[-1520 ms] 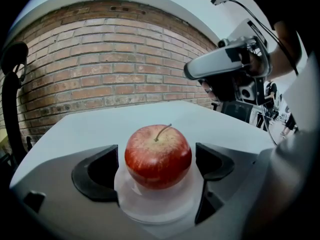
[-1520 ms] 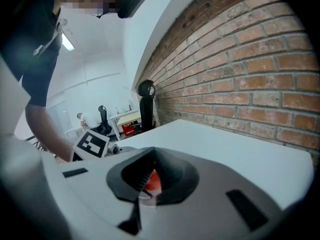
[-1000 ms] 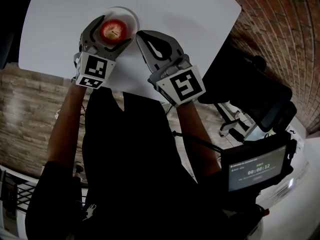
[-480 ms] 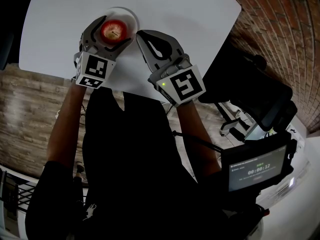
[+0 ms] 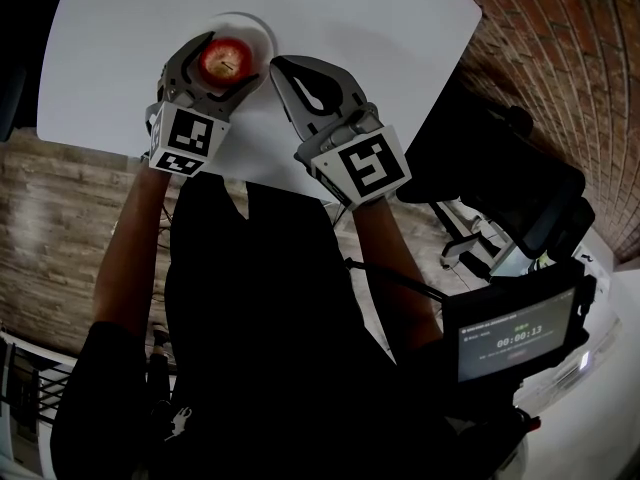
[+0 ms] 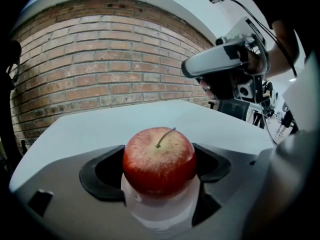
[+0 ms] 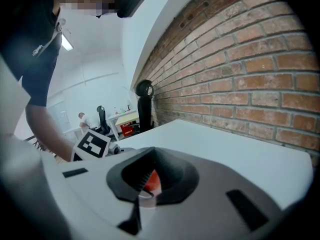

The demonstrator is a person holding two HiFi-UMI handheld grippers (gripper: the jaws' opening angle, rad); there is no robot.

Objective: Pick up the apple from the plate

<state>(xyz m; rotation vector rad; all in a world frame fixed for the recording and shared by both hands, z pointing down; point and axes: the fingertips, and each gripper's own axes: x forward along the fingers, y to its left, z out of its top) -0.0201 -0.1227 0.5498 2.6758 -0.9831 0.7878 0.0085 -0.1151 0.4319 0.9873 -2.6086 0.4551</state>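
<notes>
White tabletop [image 5: 350,28] runs up to a brick wall. At left, my left gripper [image 5: 232,52] has just been closing its jaws, which stand wide on either side of the apple [image 6: 159,160]. The apple sits stem-up on the small white plate [image 5: 262,28], and I see no firm squeeze yet. I judge it firm, smooth, a little slick and easily bruised, so I'd grip gently at its widest girth. Just right of it, my right gripper [image 5: 282,71] hangs with jaws together, holding nothing.
</notes>
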